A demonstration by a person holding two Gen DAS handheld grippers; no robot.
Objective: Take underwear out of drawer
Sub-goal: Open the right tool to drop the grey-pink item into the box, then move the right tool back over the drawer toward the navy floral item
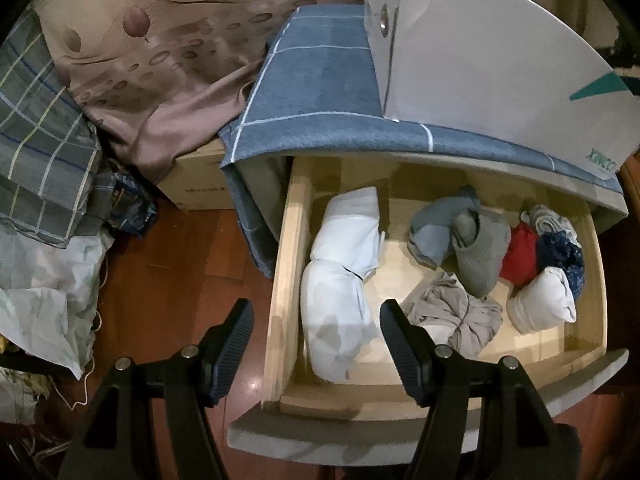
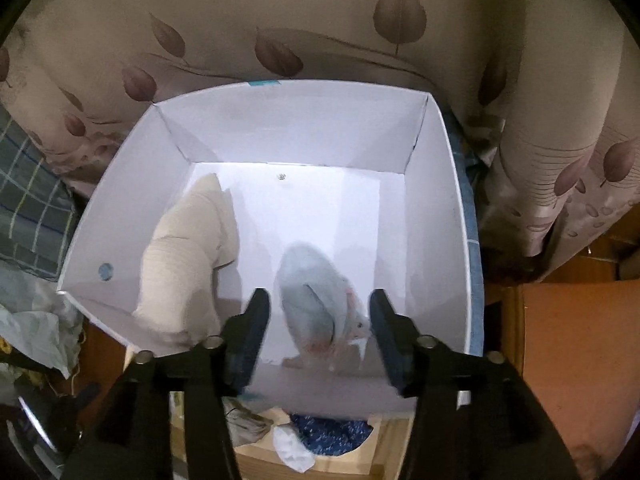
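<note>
The wooden drawer (image 1: 286, 280) stands pulled open and holds several rolled underwear pieces: two white rolls (image 1: 340, 280) at its left, a beige one (image 1: 452, 312), a grey one (image 1: 480, 252), a light blue one (image 1: 436, 228), a red one (image 1: 520, 256). My left gripper (image 1: 316, 320) is open above the drawer's left side, over the white rolls. My right gripper (image 2: 318, 320) is open above a white box (image 2: 452, 200). Inside the box lie a cream roll (image 2: 184, 256) and a pale blue-white piece (image 2: 316, 300), which sits just below the right fingers.
The white box (image 1: 480, 60) stands on a blue checked cloth (image 1: 320, 100) on top of the cabinet. A brown leaf-print curtain (image 2: 280, 20) hangs behind. A cardboard box (image 1: 196, 180), plaid fabric (image 1: 40, 140) and bags (image 1: 48, 292) crowd the wooden floor at the left.
</note>
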